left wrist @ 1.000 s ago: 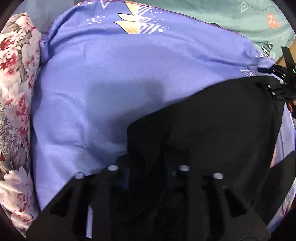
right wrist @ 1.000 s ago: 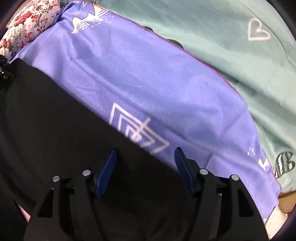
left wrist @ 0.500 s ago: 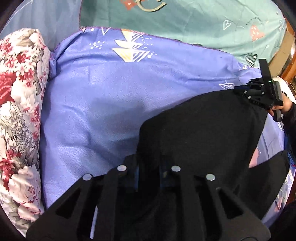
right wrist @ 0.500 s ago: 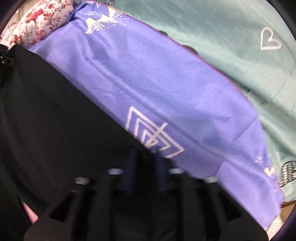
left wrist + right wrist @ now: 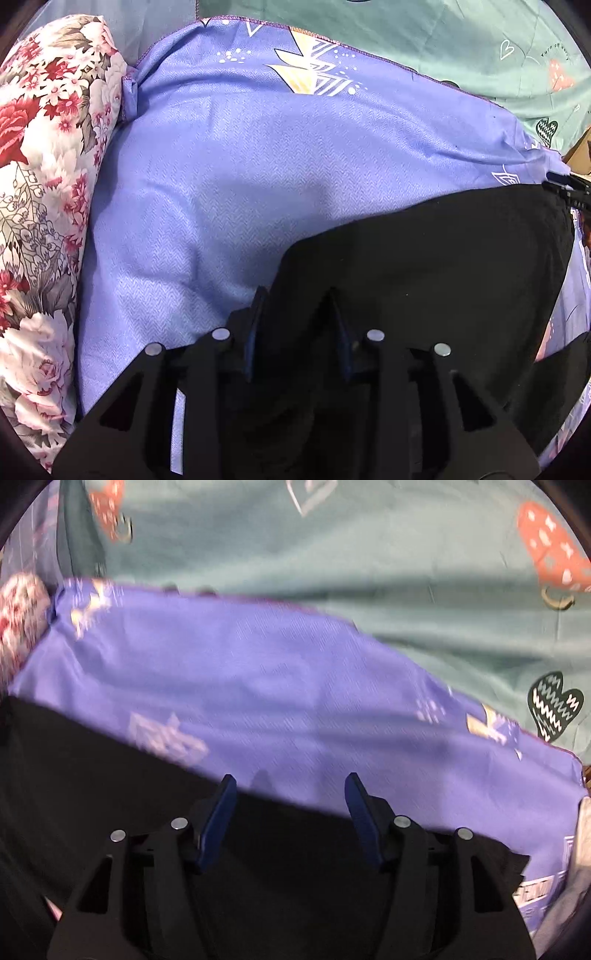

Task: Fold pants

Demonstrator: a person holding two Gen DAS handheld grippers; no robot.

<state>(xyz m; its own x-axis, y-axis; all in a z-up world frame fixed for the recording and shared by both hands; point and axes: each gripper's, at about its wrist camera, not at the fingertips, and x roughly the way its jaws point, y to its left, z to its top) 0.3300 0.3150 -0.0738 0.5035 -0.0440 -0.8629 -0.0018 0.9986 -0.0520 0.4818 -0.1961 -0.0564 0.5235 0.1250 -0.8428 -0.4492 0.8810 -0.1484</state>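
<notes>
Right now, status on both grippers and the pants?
Left gripper opening over black pants. Right gripper opening at the pants' edge. Pants flat on purple sheet. Nothing obstructing.

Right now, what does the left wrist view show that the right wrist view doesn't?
Left wrist only: the left gripper, jaws opening over the black pants' corner, and the right gripper's tip at the far corner.
Right wrist only: the right gripper, jaws opening, and a red patch on the green sheet.
Both: pants, purple cloth, floral pillow, green sheet.

Purple sheet [image 5: 258, 166] over teal bedding [image 5: 369, 572] (floral pillow [image 5: 40, 184], perhaps).
</notes>
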